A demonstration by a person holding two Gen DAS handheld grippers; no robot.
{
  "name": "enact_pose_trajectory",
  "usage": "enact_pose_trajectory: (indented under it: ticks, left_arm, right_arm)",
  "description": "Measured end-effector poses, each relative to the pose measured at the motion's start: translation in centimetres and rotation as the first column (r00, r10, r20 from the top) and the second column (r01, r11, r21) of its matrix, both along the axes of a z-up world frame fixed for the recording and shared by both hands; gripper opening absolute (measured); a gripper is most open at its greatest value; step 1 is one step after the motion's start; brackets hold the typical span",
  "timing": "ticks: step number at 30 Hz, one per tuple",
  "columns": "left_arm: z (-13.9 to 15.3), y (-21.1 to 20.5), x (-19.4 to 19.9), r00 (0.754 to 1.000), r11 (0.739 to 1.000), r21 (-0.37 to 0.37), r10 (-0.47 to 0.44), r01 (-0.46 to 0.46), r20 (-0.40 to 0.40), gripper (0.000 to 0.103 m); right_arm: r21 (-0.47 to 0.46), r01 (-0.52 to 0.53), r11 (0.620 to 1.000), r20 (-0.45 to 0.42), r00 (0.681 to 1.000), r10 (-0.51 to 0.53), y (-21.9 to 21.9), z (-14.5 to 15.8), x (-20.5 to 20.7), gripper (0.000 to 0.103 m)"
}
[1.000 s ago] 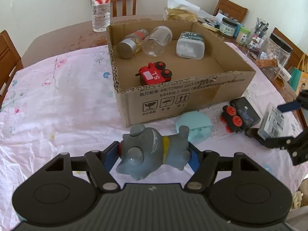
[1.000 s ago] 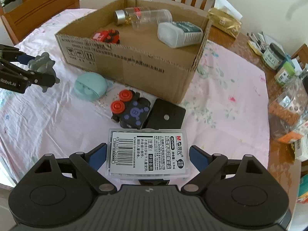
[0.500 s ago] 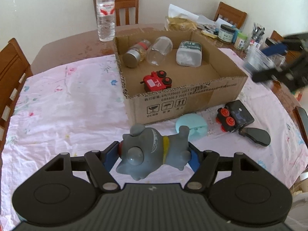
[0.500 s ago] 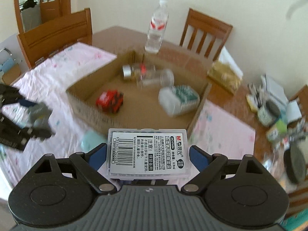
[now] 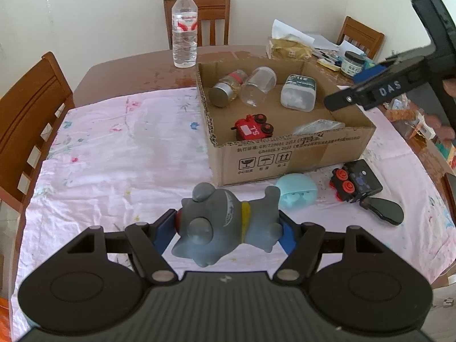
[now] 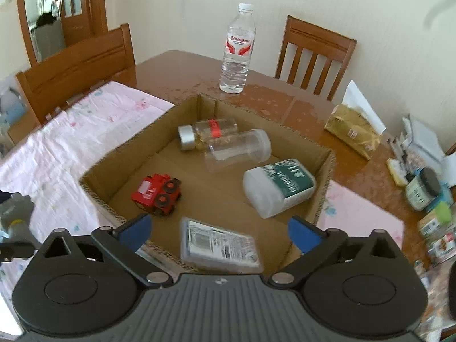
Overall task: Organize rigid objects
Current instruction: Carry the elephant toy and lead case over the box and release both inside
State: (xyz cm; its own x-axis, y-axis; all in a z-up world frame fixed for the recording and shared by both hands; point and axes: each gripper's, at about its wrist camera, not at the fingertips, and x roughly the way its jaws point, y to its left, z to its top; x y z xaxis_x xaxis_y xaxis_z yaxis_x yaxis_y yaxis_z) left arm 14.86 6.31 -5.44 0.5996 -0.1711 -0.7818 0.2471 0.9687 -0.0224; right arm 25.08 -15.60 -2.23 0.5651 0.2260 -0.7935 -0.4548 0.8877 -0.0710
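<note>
Short of the cardboard box [image 5: 285,154], above the tabletop [image 5: 122,148], the left gripper [image 5: 228,229] is clamped on a grey toy figure [image 5: 225,225]; lifted too low, it could catch the box's near wall. From the right wrist, the right gripper [image 6: 219,228] stands spread and empty over the box, the blurred plastic case [image 6: 219,246] lying loose inside beside the red toy truck [image 6: 156,191], which a careless drop might knock.

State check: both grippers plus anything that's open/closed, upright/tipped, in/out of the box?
left gripper: shut on grey toy dog
right gripper: open
clear labelled plastic case: blurred, in brown cardboard box
red toy truck: tipped, in box
clear water bottle: upright, capped
black toy truck: tipped, outside box
</note>
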Motion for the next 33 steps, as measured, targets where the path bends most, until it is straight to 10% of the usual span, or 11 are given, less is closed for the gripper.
enact_pose_trajectory:
  ticks: [33]
  left_arm:
    - [1.8, -13.9, 11.8, 0.933, 0.926, 0.144, -0.357, 0.348, 0.044, 0.072]
  right_arm:
    - [0.078, 0.356, 0.931, -0.012, 0.934, -0.357, -8.3, -0.8, -10.7, 0.103]
